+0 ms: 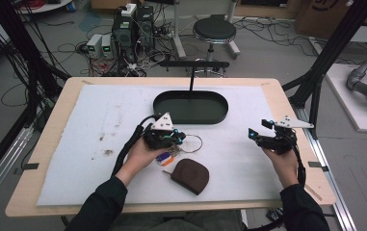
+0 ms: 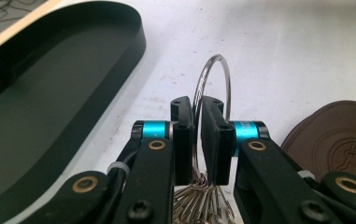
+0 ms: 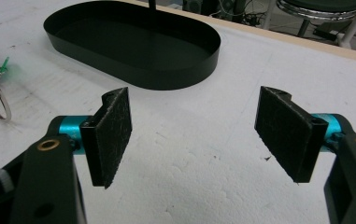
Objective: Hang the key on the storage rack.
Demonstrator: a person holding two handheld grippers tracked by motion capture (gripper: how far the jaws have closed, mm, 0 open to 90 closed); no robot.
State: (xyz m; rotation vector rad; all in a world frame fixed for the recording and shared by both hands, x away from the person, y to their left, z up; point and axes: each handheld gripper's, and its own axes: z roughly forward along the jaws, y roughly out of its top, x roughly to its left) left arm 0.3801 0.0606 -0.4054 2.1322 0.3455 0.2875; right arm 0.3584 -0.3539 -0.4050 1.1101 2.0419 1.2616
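Your left gripper (image 2: 196,140) pinches one wire key ring (image 2: 211,84) between nearly closed jaws (keys beneath are cut off). One brown pouch (image 2: 339,135) lies right. Your right gripper (image 3: 199,135) gapes empty.

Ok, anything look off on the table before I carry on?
Only brown specks and smears soiling the white mat at its left. The key ring, brown pouch and black tray look intact.

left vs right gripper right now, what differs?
Left gripper has its jaws shut on the key ring; right gripper has its jaws wide apart around nothing. Left sits mid-mat beside the brown pouch; right is off near the mat's right edge. Shared: black jaws on blue mounts.
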